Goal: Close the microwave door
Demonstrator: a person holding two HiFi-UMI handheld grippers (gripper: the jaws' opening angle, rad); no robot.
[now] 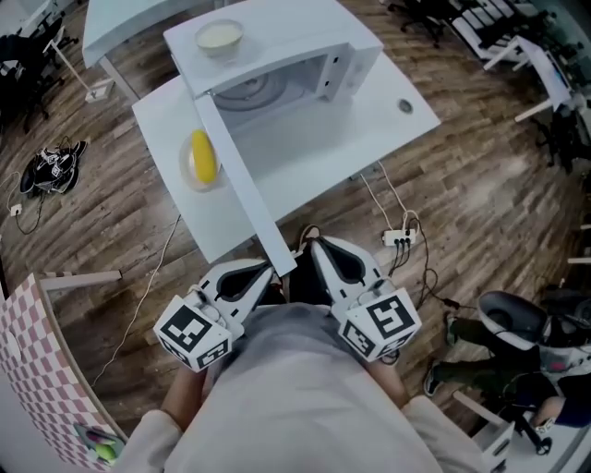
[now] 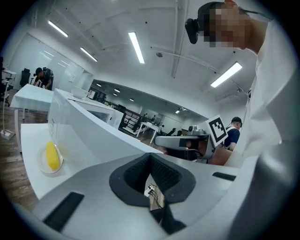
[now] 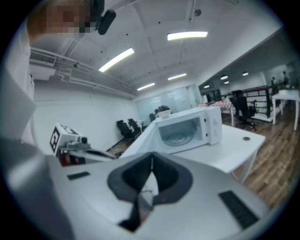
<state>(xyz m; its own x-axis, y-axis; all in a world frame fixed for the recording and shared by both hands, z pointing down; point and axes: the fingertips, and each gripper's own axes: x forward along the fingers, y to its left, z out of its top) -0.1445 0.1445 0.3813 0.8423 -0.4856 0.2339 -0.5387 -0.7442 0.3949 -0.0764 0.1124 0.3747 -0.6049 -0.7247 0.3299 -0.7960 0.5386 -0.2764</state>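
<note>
Microwave door (image 1: 236, 177) stands open, its free end just beside the left gripper (image 1: 265, 273), nearer than the right gripper (image 1: 315, 246); both have their jaws together and hold nothing.

One microwave (image 1: 305, 65) with one door (image 1: 240, 180). One bowl (image 1: 220, 38). One dish (image 1: 186, 177) holding one yellow thing (image 1: 202, 155), perhaps a corn cob. Two benches: near bench (image 1: 314, 157), far bench (image 1: 129, 23). Two hand-held grippers: left hand-held gripper (image 1: 271, 270), right hand-held gripper (image 1: 314, 246). One power strip (image 1: 399, 238).

A white table (image 1: 319, 162) carries an open microwave (image 1: 305, 42) and a small plate (image 1: 186, 169).
</note>
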